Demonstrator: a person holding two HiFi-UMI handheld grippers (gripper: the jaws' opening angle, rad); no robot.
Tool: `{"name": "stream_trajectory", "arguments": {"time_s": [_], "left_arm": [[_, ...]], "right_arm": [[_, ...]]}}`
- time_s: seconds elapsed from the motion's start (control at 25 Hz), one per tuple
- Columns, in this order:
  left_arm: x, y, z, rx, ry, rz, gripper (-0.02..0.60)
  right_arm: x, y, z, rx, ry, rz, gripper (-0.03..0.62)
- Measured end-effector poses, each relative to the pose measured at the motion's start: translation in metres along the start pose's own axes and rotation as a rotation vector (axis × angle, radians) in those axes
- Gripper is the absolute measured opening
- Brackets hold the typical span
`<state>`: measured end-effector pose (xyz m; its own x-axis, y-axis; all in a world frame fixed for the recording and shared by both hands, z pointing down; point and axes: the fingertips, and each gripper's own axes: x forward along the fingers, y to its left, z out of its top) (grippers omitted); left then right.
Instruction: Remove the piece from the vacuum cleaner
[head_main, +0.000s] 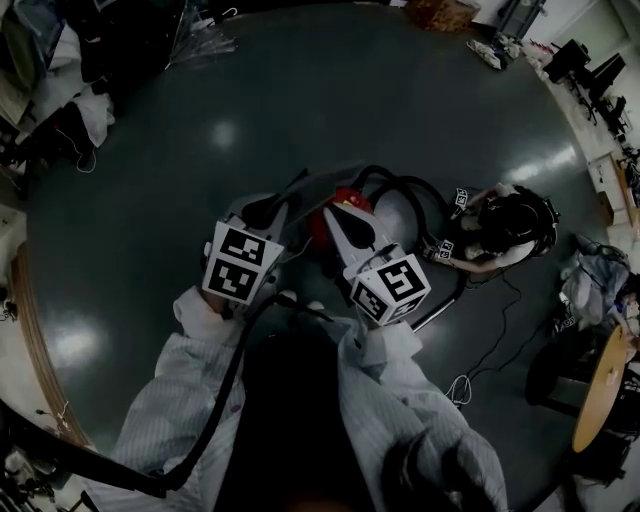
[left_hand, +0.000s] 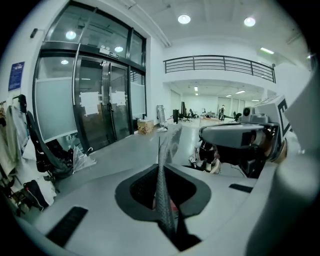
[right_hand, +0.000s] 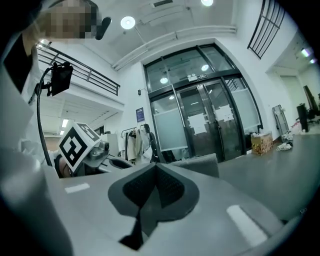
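With left gripper (left_hand: 161, 170) and right gripper (right_hand: 156, 172) both clamped on thin clear piece (left_hand: 173, 140), well above vacuum cleaner (head_main: 347, 197) on floor (head_main: 200, 150), treat removal as apparently done; next, set piece aside gently.

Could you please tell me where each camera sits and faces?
Left gripper view: rides the left gripper, facing glass doors; its jaws show.
Right gripper view: rides the right gripper, facing the same doors; its jaws show.
Head view: on the person's head, looking down at the vacuum cleaner on the floor; sleeves and both grippers show.
Shared: both gripper views show the doors and a cardboard box.
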<state>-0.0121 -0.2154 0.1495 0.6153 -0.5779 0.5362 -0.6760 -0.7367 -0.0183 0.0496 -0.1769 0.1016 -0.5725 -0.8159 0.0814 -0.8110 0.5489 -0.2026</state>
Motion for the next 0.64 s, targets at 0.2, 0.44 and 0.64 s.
{"name": "stream_trajectory", "arguments": {"time_s": [0.2,0.44,0.64], "left_arm": [[0.005,-0.011,0.007,0.01,-0.007,-0.033,0.029],[0.005,-0.021,0.014,0.024,-0.013,-0.048,0.029],[0.009,-0.022,0.015,0.051,-0.008,-0.05,0.029]], "right_arm": [[-0.005,-0.004,0.004,0.001,-0.011,-0.011,0.0],[-0.009,-0.007,0.007,0.008,-0.019,-0.012,0.0],[-0.008,-0.007,0.006,0.001,-0.02,-0.014,0.0]]}}
